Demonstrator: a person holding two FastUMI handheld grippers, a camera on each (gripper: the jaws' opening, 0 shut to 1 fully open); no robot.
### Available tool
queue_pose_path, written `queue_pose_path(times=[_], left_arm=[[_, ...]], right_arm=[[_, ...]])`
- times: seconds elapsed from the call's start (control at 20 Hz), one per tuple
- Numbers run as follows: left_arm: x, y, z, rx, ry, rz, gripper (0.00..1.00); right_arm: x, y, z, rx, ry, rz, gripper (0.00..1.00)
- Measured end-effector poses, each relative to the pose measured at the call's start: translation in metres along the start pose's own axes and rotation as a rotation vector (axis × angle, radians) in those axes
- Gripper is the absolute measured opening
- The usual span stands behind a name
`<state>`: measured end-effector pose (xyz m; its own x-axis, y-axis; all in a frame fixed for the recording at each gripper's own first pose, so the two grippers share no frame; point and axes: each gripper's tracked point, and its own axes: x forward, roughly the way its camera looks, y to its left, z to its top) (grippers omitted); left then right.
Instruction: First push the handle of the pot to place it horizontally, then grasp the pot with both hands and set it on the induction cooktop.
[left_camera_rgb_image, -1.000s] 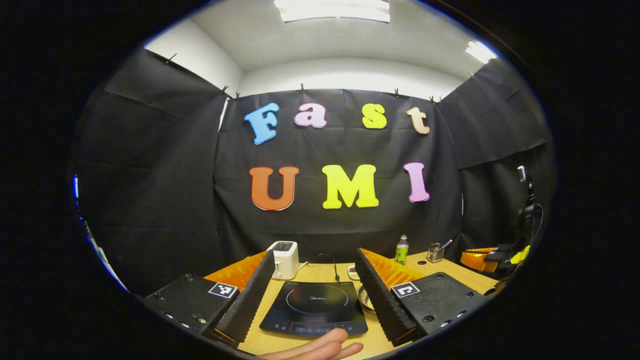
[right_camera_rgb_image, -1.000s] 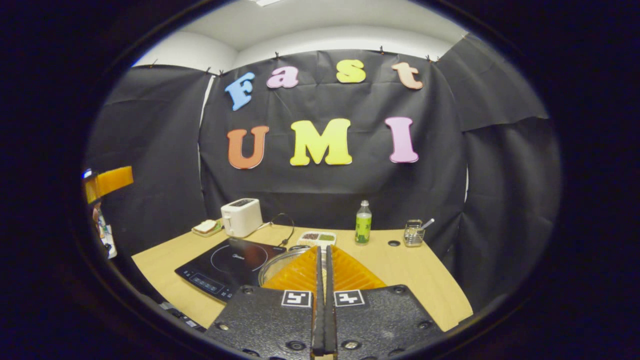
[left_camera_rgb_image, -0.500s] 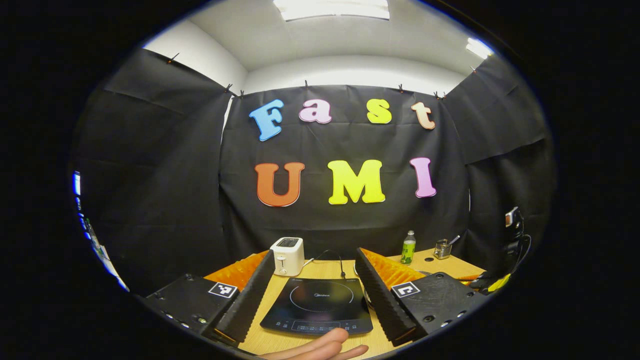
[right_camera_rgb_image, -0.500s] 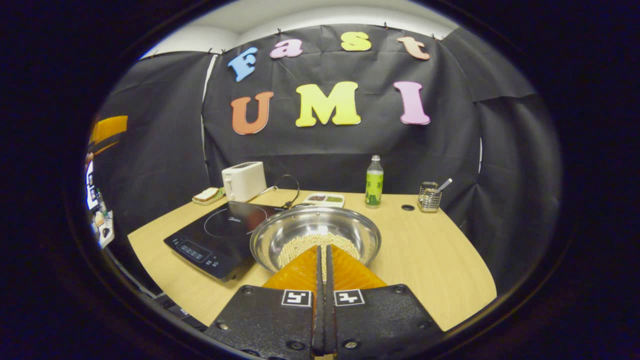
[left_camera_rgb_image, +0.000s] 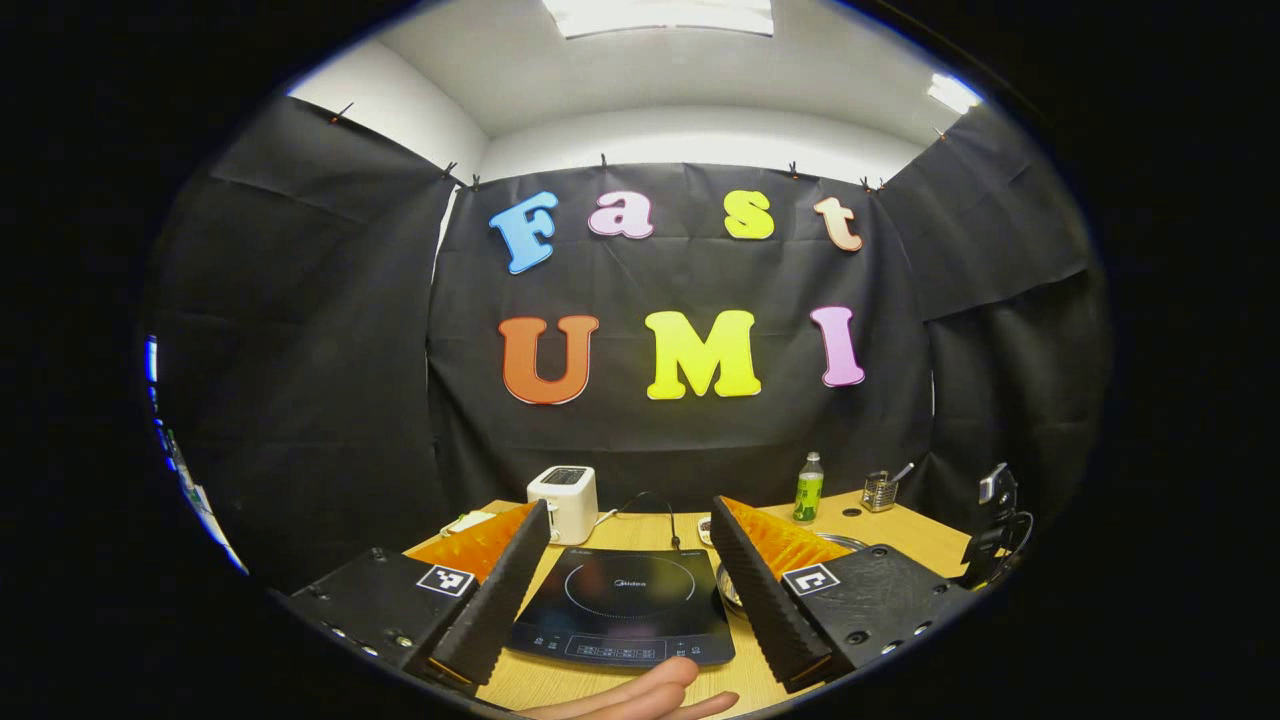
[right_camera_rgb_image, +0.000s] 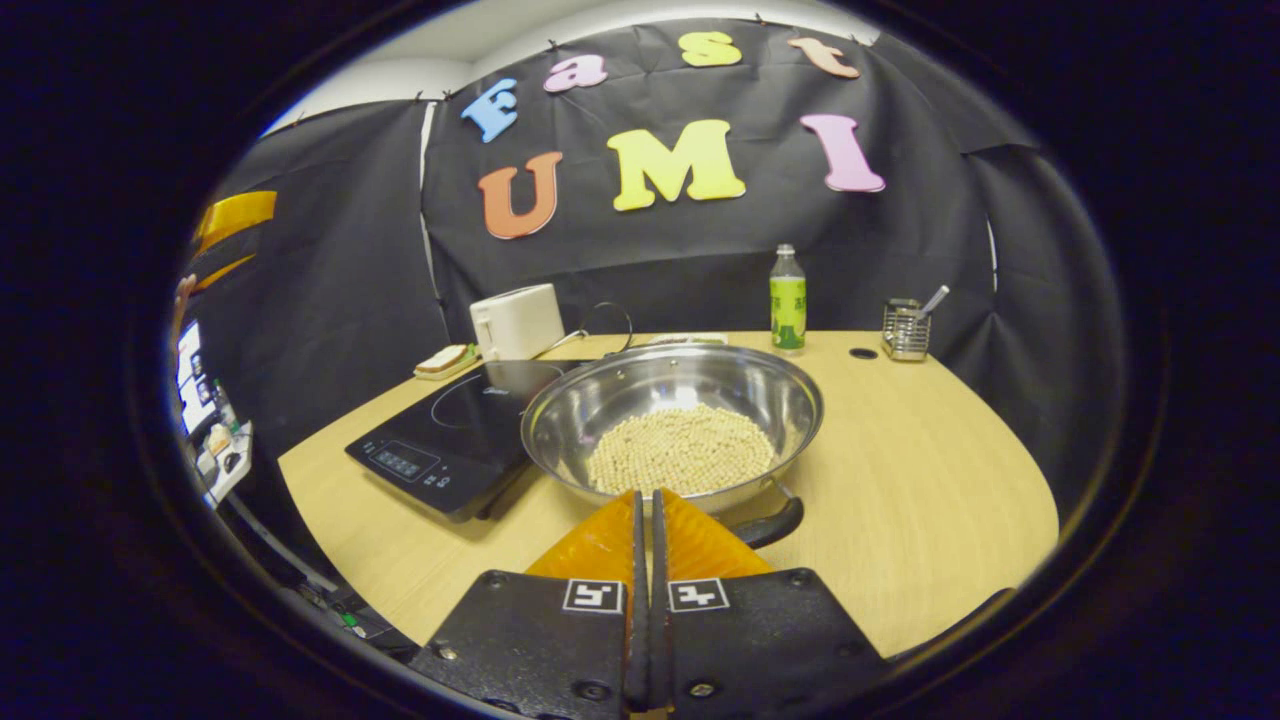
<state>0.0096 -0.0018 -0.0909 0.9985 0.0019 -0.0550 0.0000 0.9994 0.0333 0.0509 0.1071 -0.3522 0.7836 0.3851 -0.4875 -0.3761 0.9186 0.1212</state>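
Pot (right_camera_rgb_image: 672, 420) first: it sits on the wooden table (right_camera_rgb_image: 930, 470), just right of the induction cooktop (right_camera_rgb_image: 450, 430), its rim reaching over the cooktop's near right edge, and it holds a layer of small pale beads. Neither step of the task looks done.

Starting from the right gripper (right_camera_rgb_image: 645, 505), its fingers are pressed together with nothing between them, tips poised just in front of the pot's near wall and beside the dark handle (right_camera_rgb_image: 770, 525). I cannot tell whether they touch either. That handle juts from the pot's near right side, and its long axis appears to run slantwise toward the camera and rightward rather than straight across the table, so the push to set it horizontal seems the step in hand.

Further out, in the left gripper view, the left gripper (left_camera_rgb_image: 630, 575) hangs with fingers wide apart, framing the bare cooktop (left_camera_rgb_image: 625, 605), a sliver of the pot (left_camera_rgb_image: 728, 590) showing by its right finger. Lifting with both grippers remains.
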Motion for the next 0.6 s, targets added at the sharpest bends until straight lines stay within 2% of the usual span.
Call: queue_pose_path(times=[0.15, 0.2, 0.4, 0.6], left_arm=[[0.007, -0.003, -0.001, -0.009, 0.005, 0.000, 0.96], [0.009, -0.004, -0.001, -0.014, 0.006, -0.004, 0.96], [0.021, -0.008, 0.003, -0.016, 0.020, -0.015, 0.96], [0.037, -0.013, 0.011, -0.039, 0.041, -0.037, 0.96]], right_arm=[[0.004, 0.002, -0.006, 0.002, 0.018, 0.025, 0.00], [0.003, 0.001, -0.007, -0.009, 0.021, 0.025, 0.04], [0.002, -0.005, -0.009, -0.062, 0.029, 0.010, 0.04], [0.002, -0.012, -0.012, -0.049, 0.062, 0.033, 0.04]])
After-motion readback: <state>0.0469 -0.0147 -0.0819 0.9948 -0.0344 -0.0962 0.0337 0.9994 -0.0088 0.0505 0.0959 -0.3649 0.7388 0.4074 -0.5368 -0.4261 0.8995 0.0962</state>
